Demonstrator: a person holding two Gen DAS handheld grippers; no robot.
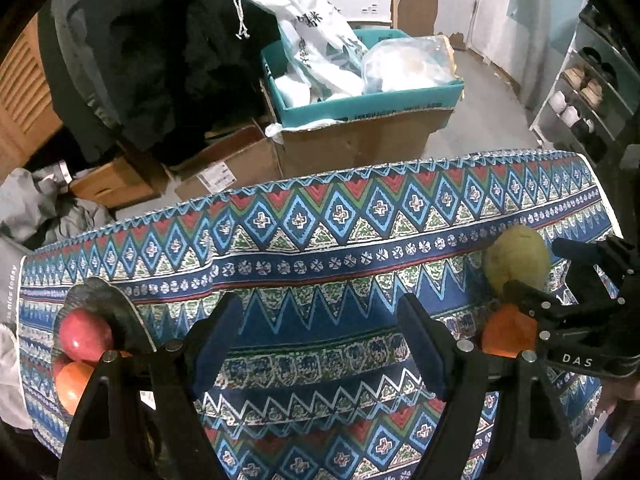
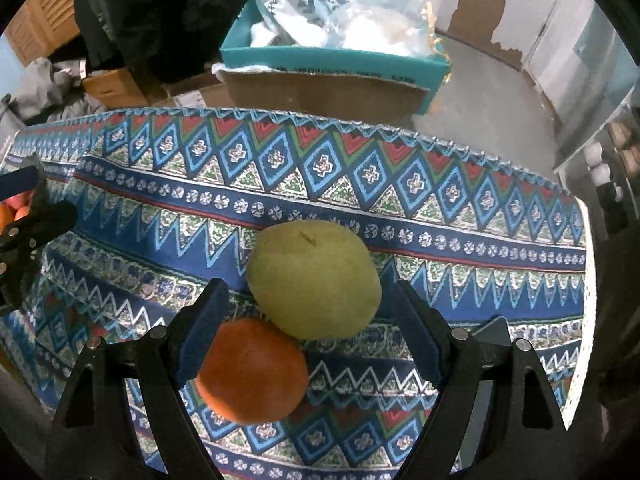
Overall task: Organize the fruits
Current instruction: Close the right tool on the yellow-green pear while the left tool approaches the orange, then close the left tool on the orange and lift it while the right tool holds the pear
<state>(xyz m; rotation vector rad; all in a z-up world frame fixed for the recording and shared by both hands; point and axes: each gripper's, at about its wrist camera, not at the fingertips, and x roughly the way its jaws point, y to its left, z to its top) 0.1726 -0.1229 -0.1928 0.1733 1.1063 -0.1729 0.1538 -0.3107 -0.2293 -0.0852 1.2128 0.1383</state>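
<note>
Here, left wrist view first.
Table: my table [image 1: 320,248] wears a cloth of blue, red and green zigzags and diamonds, reaching to the far edge.
My left gripper [image 1: 320,340]: jaws released, wide apart, only cloth between them.
Plate: a dark plate [image 1: 100,300] at the left edge holds a red apple [image 1: 86,336] and an orange fruit [image 1: 72,384] just below it.
My right gripper [image 1: 560,280]: reaching in from the right, around the pear [image 1: 518,258], with the orange [image 1: 508,332] below it.
Room: beyond the table, a teal box [image 1: 360,100] stuffed with plastic bags sits on a cardboard carton [image 1: 360,144]; a shoe rack [image 1: 580,92] stands on the right, dark clothing [image 1: 160,48] hangs on the left.

Right wrist view.
My right gripper [image 2: 308,336]: jaws released, wide open.
Pear [image 2: 314,278]: on the cloth between my fingertips, touching the orange.
Orange [image 2: 252,370]: nearer me, against my left finger [image 2: 200,336].
Left gripper [image 2: 24,220]: at the left edge, over the plate's fruit.
Room: teal box [image 2: 332,64] and carton behind, grey floor [image 2: 480,88] to the right.
</note>
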